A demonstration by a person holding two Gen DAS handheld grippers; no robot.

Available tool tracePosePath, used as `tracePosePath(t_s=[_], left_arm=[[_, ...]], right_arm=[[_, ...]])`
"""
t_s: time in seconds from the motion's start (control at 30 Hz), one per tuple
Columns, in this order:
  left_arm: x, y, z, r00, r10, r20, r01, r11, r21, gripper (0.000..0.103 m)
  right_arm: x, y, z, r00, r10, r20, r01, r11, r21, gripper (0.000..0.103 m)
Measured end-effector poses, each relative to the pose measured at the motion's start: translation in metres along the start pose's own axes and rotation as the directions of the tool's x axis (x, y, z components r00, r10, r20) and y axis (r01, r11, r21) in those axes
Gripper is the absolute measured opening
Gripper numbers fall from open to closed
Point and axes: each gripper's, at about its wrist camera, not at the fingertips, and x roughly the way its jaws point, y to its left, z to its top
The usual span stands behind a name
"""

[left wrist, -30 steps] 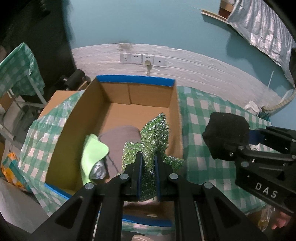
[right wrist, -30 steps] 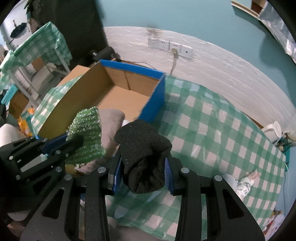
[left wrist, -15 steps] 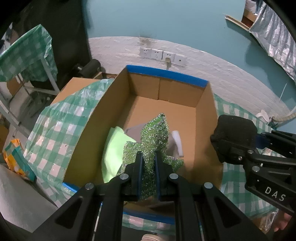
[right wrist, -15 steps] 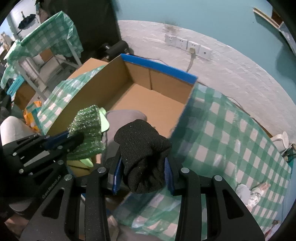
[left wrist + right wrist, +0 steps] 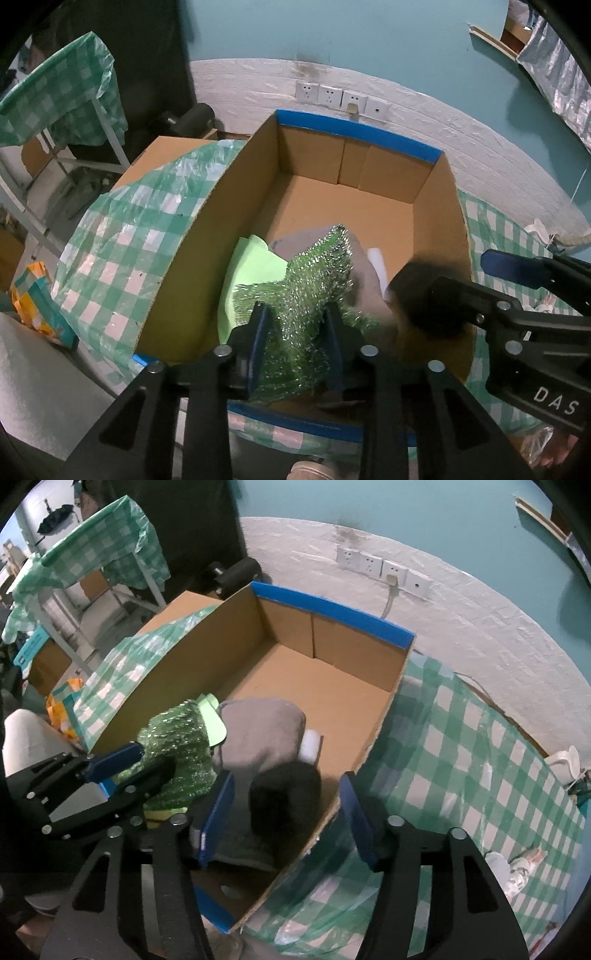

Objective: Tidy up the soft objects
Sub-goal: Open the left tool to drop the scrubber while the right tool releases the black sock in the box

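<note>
A teal wall backs the checked tablecloth [image 5: 461, 746] and cardboard box [image 5: 354, 192]; your left gripper [image 5: 295, 332] pinches the green tinsel cloth [image 5: 314, 280] over the box; your right gripper [image 5: 284, 812] is spread — the black sock [image 5: 284, 797] sits loose between its fingers, beside the grey cloth [image 5: 258, 731] — mind the box's wall.

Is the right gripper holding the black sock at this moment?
No, the right gripper is wide open and the black sock sits blurred between its fingers above the cardboard box.
</note>
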Motion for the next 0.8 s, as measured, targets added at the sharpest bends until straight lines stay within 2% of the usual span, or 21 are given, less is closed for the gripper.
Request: tracePosePath(t_s=[0.03,0.4,0.53,0.8], left_arm=[[0.000,0.001,0.000,1.000,0.002,0.004,-0.002,1.000,0.000,0.042],[-0.003,-0.002,0.001,1.000,0.019,0.010,-0.019,1.000,0.010,0.043],[-0.007,-0.006,0.001,1.000,0.003,0.018,-0.003,1.000,0.014,0.051],[-0.011,-0.024,0.001,0.999,-0.009,0.033,0.007,0.999,0.050,0.051]], right_arm=[[0.000,-0.001,0.000,1.000,-0.003,0.003,0.003,1.000,0.002,0.063],[-0.010,-0.015,-0.002,1.000,-0.018,0.022,0.017,0.999,0.040,0.065],[-0.012,-0.020,-0.007,0.999,-0.032,0.026,0.030,0.998,0.052,0.066],[-0.020,-0.042,-0.021,0.998,-0.058,0.027,0.055,0.993,0.103,0.066]])
